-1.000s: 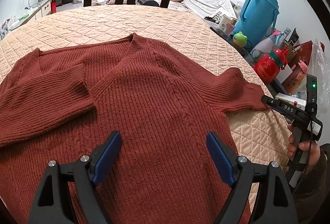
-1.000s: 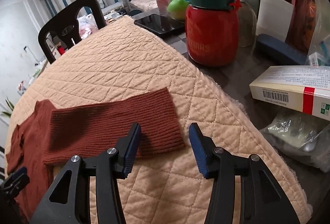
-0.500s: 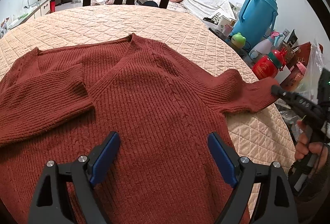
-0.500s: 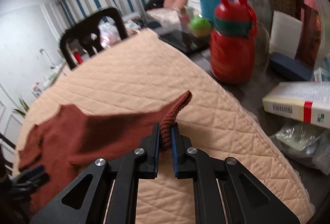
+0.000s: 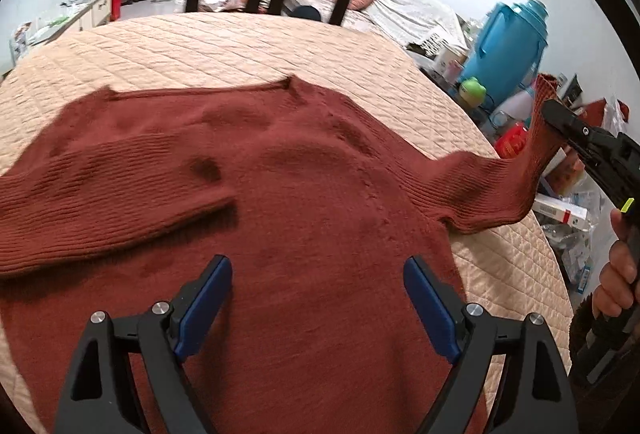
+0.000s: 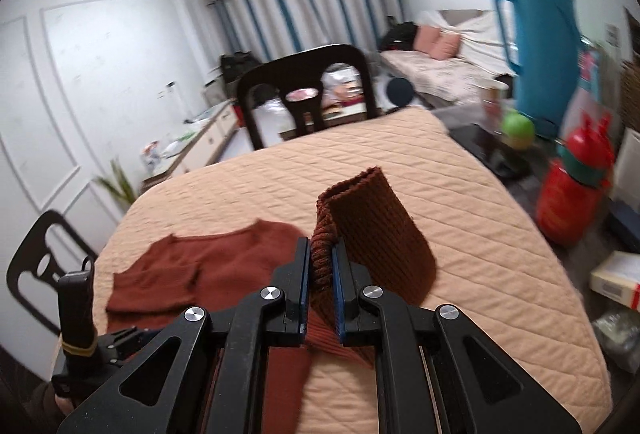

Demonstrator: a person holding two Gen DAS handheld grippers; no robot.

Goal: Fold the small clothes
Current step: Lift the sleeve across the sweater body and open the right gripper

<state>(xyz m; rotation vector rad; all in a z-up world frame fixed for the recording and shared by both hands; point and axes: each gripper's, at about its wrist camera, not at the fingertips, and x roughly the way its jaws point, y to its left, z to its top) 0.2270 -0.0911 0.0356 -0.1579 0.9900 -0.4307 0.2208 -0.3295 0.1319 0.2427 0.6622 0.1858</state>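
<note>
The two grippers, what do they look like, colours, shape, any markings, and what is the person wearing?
Both are matte black plastic with triangular cut-outs and silver pivot screws. The left gripper and right gripper carry flat blue pads on their fingers. In the left wrist view, the right one's body bears a yellow-green tab; in the right wrist view, the left one's handle has a yellow band. A dark sleeve covers the wrist.

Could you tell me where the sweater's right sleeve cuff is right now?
The cuff is pinched in the right gripper, lifted off the quilted table cover.
</note>
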